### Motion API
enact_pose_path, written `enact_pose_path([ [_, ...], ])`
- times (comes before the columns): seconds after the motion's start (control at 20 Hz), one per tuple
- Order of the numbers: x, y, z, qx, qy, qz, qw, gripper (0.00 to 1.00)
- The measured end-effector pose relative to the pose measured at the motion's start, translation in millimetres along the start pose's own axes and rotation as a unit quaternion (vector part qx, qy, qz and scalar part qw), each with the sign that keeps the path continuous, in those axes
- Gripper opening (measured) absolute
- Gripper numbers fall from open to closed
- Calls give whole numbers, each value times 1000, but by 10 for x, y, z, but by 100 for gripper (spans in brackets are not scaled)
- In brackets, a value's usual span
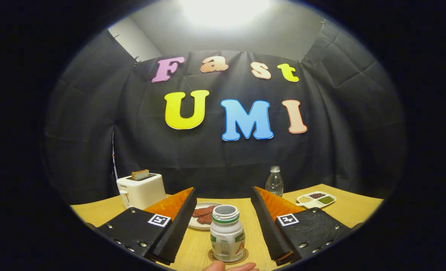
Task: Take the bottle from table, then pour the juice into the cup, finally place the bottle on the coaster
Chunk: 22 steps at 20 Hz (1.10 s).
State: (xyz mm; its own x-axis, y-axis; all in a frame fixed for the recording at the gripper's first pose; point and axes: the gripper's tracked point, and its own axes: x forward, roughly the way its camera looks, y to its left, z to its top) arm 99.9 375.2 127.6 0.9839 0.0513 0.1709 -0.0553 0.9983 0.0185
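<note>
A small white bottle [226, 235] with a green band under its wide neck and a printed label stands upright on a round coaster [212, 257] on the wooden table [245, 210]. It sits between my two fingers, near their base, and touches neither. My gripper [223, 192] is open, its jaws spread wide on either side of the bottle. Close in front of the bottle's foot, a person's fingertips [230, 267] rest on the table.
A white toaster [141, 190] with a slice of bread in it stands beyond the left finger. Just ahead of the bottle lies a white plate [204, 214] of dark red slices. Farther back stand a clear water bottle [274, 182] and a divided dish [316, 198] of grains.
</note>
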Motion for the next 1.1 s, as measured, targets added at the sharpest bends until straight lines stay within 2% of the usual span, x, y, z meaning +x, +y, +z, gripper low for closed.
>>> enact_pose_path([
  [0.2,-221,-301,257,9,-4,-13,1000,88],
  [0.35,-411,-766,484,-8,-10,-42,999,88],
  [0.45,-518,-1073,667,-18,-36,-45,998,88],
  [0.55,-622,-1551,674,-42,-48,-65,996,87],
  [0.7,-740,-2370,482,-89,-43,-116,988,89],
  [0.75,-804,-2566,385,-95,-33,-124,987,94],
  [0.8,-807,-2769,233,-93,-20,-128,987,95],
  [0.9,-817,-3062,-82,-74,4,-114,991,95],
  [1.0,-817,-3173,-329,-50,8,-69,996,95],
  [1.1,-798,-3418,-544,-51,9,-65,997,95],
])
